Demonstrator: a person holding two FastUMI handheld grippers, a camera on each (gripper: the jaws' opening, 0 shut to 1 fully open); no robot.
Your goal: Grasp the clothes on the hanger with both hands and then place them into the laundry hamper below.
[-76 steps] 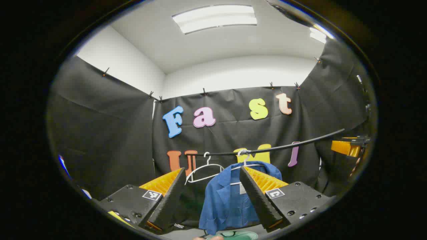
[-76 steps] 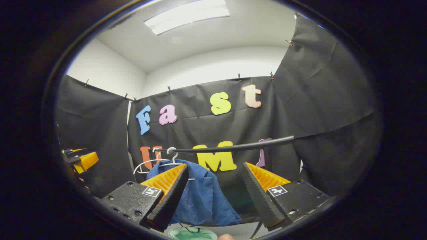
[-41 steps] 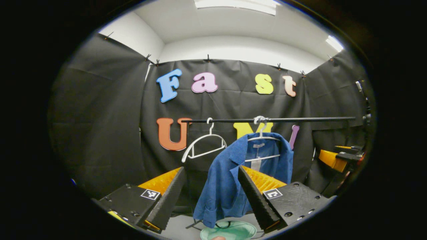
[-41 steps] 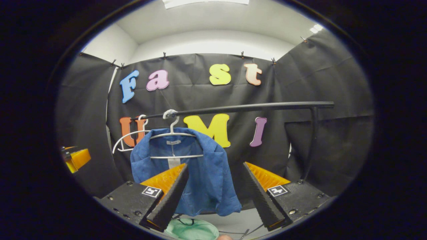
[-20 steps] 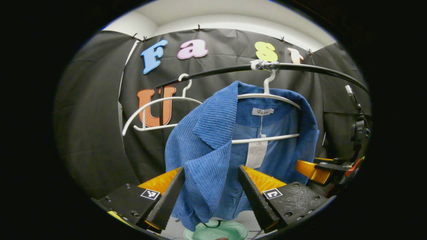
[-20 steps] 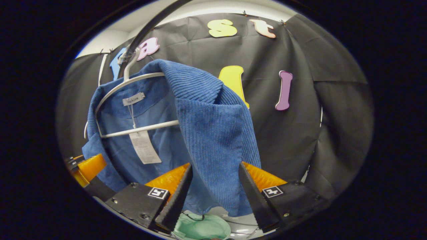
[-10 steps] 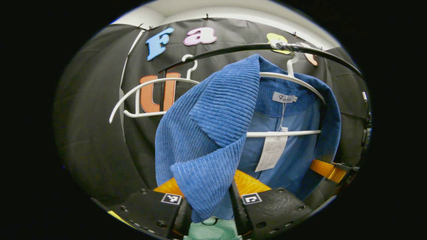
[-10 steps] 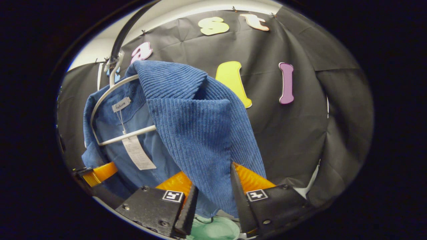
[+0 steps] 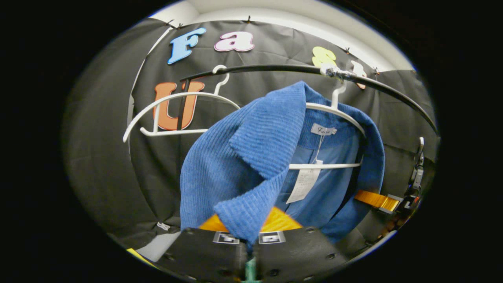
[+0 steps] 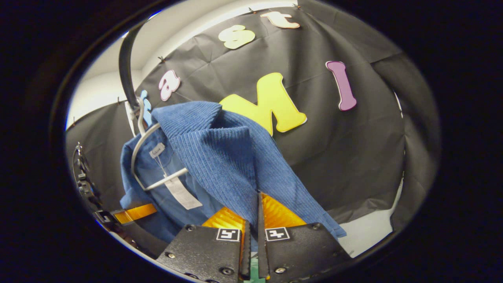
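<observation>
Pinching blue jacket (image 9: pixel 220 181) lapels; jaws' tips buried in cloth.

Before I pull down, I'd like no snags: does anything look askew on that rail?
Yes: the blue corduroy jacket sits lopsided on its white plastic hanger, one shoulder dragged forward, because both grippers are shut on its front edges. The empty white hanger beside it hangs free on the black rail.

Both grippers clamped on the blue jacket (image 9: pixel 251 157)
Left gripper (image 9: pixel 249 236) and right gripper (image 10: pixel 251 232) are pinched onto its front edges, below the collar
</observation>
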